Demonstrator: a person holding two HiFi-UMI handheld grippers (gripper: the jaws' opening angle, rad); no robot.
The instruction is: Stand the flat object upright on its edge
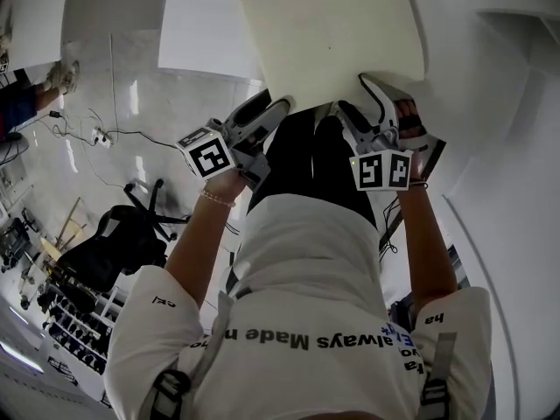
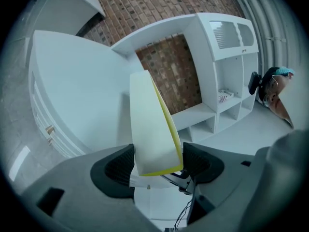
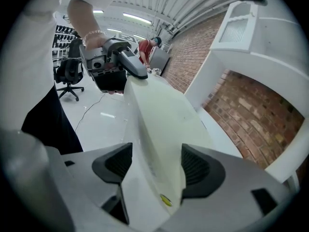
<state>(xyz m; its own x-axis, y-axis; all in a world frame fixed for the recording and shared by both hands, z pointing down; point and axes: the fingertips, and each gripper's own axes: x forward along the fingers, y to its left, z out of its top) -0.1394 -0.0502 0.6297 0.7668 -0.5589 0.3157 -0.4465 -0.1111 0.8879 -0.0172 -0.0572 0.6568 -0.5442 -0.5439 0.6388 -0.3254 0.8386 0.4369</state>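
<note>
Nearest the head camera is the person's white shirt, with both forearms reaching forward. The left gripper (image 1: 269, 116) and the right gripper (image 1: 366, 105) each clamp the near edge of the flat object (image 1: 337, 33), a pale cream panel with a thin yellow rim. Each gripper's own view shows its jaws pressed against the panel's two faces, the left near one corner and the right near the other. The panel is lifted over the near edge of the white worktop (image 1: 490, 103), with its broad face turned up toward the head camera. Whether its far edge touches the worktop cannot be told. Beyond it, at the back of the worktop, stands a white shelf unit (image 2: 227, 66) against a brick wall (image 2: 169, 66). An office chair (image 1: 114, 243) sits on the floor to the left. The step in hand appears to be tipping the panel up and setting it down. To do it well, both clamps should probably hold firm while one long edge is lowered squarely onto the worktop, well in from the near edge. The face should then be brought fully vertical before either grip loosens. The edge looks narrow, so the panel will likely topple unless the grippers let go gently, one at a time.
</note>
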